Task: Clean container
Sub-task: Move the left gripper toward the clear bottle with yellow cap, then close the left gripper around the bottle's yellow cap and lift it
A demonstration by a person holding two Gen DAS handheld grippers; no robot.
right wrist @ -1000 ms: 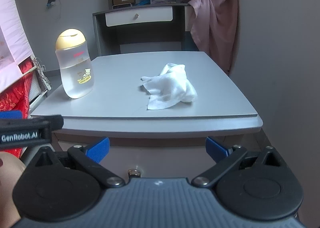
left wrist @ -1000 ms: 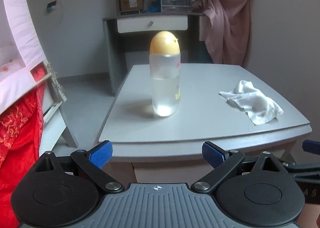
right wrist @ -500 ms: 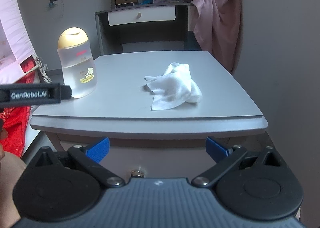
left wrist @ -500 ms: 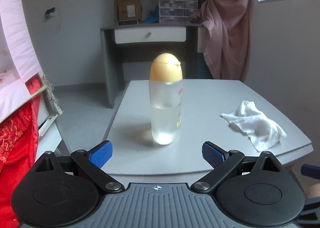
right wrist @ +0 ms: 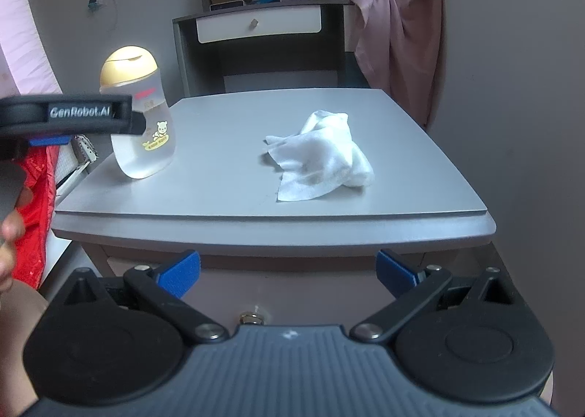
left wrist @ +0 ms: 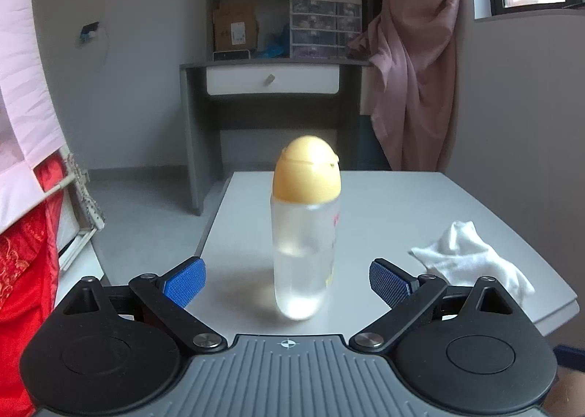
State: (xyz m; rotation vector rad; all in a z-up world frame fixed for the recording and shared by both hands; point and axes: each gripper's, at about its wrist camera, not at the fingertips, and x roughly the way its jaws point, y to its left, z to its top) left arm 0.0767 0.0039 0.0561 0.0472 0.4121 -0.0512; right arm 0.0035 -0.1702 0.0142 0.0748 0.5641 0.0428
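A clear bottle [left wrist: 305,252] with a yellow cap and a bear label stands upright on the grey desk [right wrist: 402,175], between the spread left tongs [left wrist: 287,280]. The right tongs [right wrist: 287,270], also apart, face a white cloth [right wrist: 321,157]. "GenRobot.AI" marks the left tool.

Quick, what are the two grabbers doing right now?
Left gripper: open, empty, jaws either side of the clear yellow-capped plastic bottle.
Right gripper: open, empty.
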